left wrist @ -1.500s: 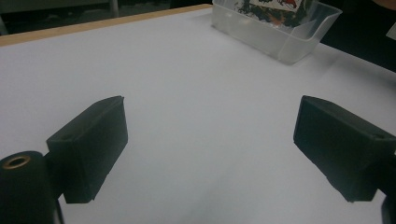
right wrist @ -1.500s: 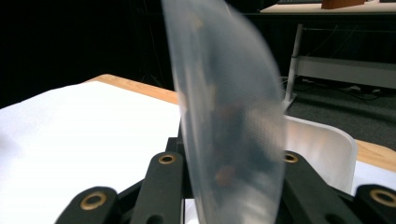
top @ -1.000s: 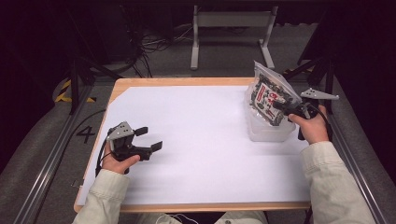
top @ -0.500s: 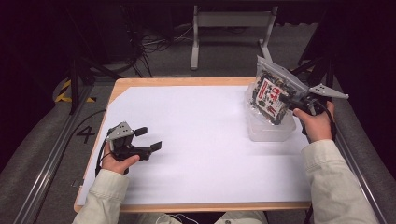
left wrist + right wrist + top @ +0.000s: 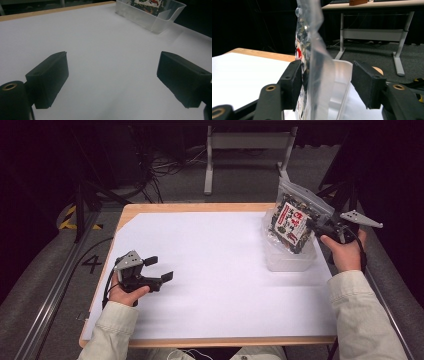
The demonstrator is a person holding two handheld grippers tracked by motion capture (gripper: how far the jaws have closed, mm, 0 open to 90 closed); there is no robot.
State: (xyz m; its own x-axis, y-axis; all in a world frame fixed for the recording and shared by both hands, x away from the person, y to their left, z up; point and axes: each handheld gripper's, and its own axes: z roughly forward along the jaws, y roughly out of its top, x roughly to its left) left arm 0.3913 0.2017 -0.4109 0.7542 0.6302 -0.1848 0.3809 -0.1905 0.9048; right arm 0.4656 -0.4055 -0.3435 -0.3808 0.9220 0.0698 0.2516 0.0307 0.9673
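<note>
Right tongs [image 5: 325, 82] just opening, pads off bag [image 5: 295, 217] standing in clear bin [image 5: 290, 262] — unsupported, bag may topple out. Left tongs [image 5: 160, 268] apart, idle over surface [image 5: 220, 270].

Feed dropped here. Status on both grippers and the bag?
Right gripper jaws just opening, clear plastic snack bag between them, standing in clear plastic bin. Left gripper open, idle. Nothing in the way.
</note>
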